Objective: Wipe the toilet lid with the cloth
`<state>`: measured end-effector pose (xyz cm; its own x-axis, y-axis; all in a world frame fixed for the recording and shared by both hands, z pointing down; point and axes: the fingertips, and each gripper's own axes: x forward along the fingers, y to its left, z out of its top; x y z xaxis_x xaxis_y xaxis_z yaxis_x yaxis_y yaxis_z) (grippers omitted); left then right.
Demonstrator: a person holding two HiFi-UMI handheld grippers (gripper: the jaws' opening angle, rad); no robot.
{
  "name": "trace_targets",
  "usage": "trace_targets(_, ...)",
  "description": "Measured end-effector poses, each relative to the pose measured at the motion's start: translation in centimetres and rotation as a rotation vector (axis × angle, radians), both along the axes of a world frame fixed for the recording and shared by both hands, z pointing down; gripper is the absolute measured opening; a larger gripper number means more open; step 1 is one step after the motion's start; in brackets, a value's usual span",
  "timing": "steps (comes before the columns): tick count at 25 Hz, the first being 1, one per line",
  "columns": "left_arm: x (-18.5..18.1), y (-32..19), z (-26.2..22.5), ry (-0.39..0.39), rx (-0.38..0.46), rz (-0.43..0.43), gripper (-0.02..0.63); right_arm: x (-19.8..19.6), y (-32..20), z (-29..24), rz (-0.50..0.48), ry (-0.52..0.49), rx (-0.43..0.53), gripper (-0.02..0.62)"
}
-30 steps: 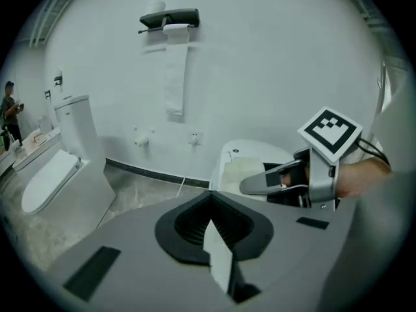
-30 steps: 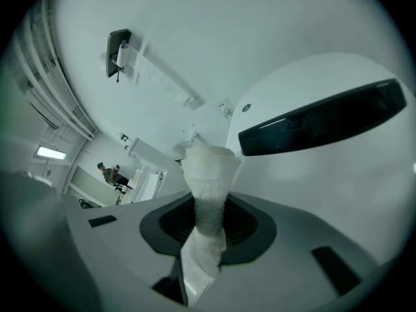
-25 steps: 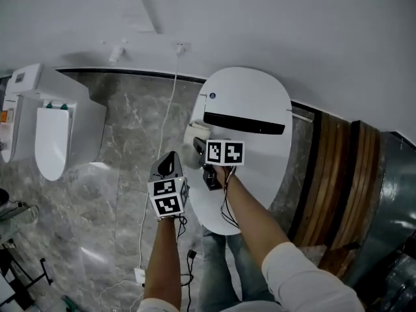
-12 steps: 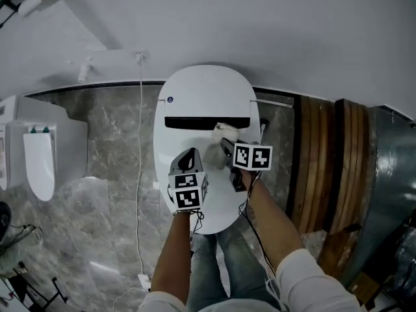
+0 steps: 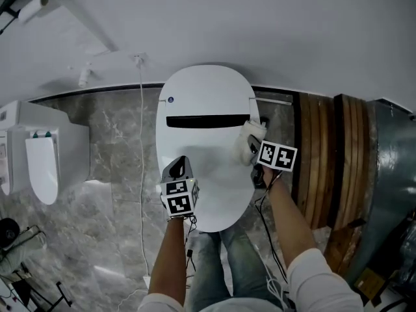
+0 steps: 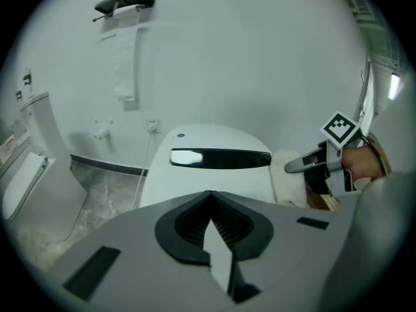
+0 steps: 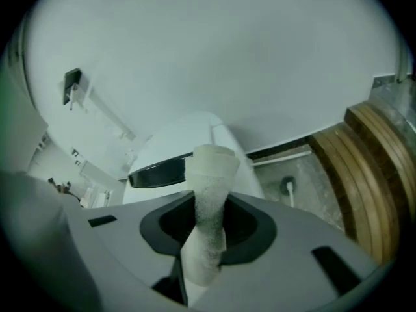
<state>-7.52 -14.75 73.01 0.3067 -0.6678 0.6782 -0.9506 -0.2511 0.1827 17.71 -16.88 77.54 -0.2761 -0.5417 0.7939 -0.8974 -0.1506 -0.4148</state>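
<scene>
Cloth [image 5: 250, 132] is white and rolled, and the right hand-held gripper [image 5: 251, 148] grasps it. In the right gripper view the jaws press on the lower part of the cloth [image 7: 209, 174], and its free end stands out past them toward the lid. In the head view the cloth lies on the right edge of the lid [image 5: 208, 96], just beside the right end of the black strip [image 5: 208, 120] that crosses the lid. The lid is white, oval and down.

The left hand-held gripper [image 5: 179, 166] is clenched with nothing in it; in its own view the jaws meet in one line. It is above the lower left part of the lid, well apart from the cloth. Whether it touches the lid I cannot tell. From that view the cloth [image 6: 288, 182] shows at the right side of the lid, with the right hand-held gripper behind it.

The floor [image 5: 110, 148] is grey marble. A second toilet [image 5: 42, 168] stands at the left. A thin cable [image 5: 141, 174] runs from the wall down along the floor beside the lid. Brown wooden slats [image 5: 318, 161] are at the right.
</scene>
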Motion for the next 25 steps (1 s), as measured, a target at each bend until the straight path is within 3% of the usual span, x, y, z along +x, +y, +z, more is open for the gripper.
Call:
trace_targets(3,-5.2,0.7,-0.2,-0.024,0.01,-0.07,0.014,-8.5,-0.3,-1.1,-0.145,-0.064,0.044,0.091)
trace_targets(7,-10.8,2.8,-0.4,-0.059,0.004,-0.125,0.014,-21.8,1.8,-0.5,-0.328,-0.165,0.025,0.091)
trace_targets(10,-13.6,4.3,-0.5,-0.068,0.0,-0.145,0.014,-28.9,3.8,0.5,-0.395,-0.21,-0.025,0.091)
trace_targets(12,-14.9,5.3,-0.3,-0.079,-0.005,-0.145,0.014,-31.4,4.9,1.5,-0.407,-0.206,-0.06,0.091)
trace_targets(15,-15.1,6.7,0.1,-0.075,-0.016,-0.143,0.014,-31.1,5.6,2.6,-0.367,-0.164,-0.079,0.091)
trace_targets(18,-13.4,7.2,0.2,-0.053,-0.022,-0.117,0.014,-27.9,5.7,2.7,-0.312,-0.157,-0.082,0.091)
trace_targets(25,-3.6,7.5,0.3,0.028,-0.012,0.019,0.014,-14.2,7.3,2.5,-0.192,-0.092,-0.062,0.092)
